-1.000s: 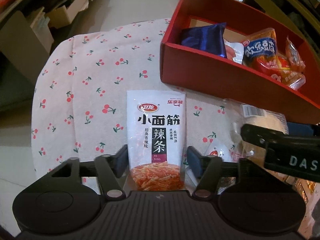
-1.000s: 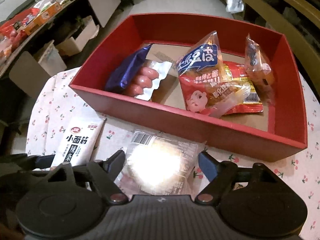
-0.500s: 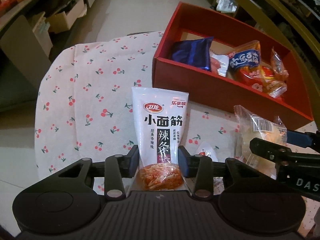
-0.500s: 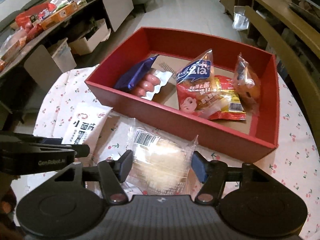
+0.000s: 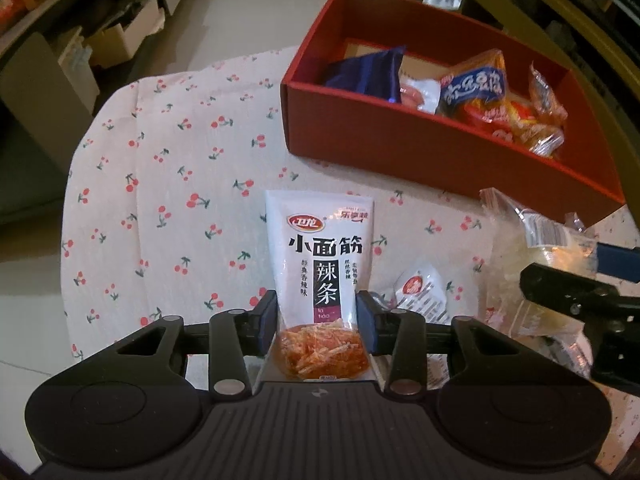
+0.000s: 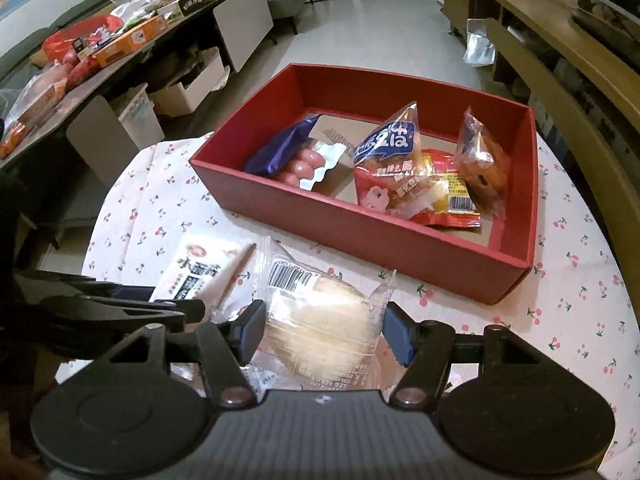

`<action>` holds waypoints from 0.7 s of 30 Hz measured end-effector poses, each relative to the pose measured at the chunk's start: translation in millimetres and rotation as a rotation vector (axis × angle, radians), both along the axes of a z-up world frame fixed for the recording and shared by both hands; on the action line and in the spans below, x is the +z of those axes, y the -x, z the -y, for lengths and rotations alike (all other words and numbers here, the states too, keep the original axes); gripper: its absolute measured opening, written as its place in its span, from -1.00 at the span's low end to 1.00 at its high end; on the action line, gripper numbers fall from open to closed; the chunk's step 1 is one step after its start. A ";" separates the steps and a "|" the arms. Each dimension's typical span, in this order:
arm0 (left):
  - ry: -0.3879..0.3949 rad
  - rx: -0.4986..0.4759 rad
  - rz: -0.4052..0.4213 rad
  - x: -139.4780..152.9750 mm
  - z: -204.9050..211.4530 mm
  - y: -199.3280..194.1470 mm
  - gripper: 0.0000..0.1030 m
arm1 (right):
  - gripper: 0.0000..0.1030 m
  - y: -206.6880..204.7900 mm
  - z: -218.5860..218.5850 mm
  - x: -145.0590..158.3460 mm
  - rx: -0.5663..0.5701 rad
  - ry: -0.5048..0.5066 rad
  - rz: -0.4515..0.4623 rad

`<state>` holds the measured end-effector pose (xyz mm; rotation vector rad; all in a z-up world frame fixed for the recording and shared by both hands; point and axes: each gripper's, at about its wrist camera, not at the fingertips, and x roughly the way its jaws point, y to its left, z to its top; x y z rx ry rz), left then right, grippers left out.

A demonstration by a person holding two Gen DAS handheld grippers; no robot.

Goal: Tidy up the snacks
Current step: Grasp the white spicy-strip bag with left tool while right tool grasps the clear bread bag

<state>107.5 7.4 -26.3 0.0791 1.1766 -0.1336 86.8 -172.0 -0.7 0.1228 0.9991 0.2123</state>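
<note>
Left hand-held gripper (image 5: 316, 322) clamped on white spicy-strip packet (image 5: 320, 264), right hand-held gripper (image 6: 324, 330) pinching clear-wrapped cake (image 6: 320, 320), both packets above cherry-print bench (image 5: 168, 184), red box (image 6: 400, 240) of snacks just beyond.

The white pouch (image 5: 320, 276) reads 卫龙 in a red oval, 小面筋 in large black characters, and 辣条 with "la tiao" on a dark band; barcodes stand on the clear pastry packet (image 6: 320, 320) and the red packet (image 6: 448, 196), digits too small to read.
</note>
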 end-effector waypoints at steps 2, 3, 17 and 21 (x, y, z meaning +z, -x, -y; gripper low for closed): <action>-0.004 -0.004 -0.008 -3.9 0.9 0.1 0.10 | 0.33 -1.3 0.3 -1.7 0.005 -0.002 -0.009; -0.009 -0.005 -0.012 -6.2 1.6 -0.1 0.11 | 0.33 -2.0 0.4 -2.5 0.007 -0.002 -0.012; -0.028 -0.007 0.036 7.5 8.0 17.2 -0.01 | 0.33 1.2 -2.1 3.1 0.031 0.014 0.021; -0.017 -0.016 0.093 24.0 11.3 29.1 -0.01 | 0.33 7.5 -6.0 12.5 0.032 0.021 0.061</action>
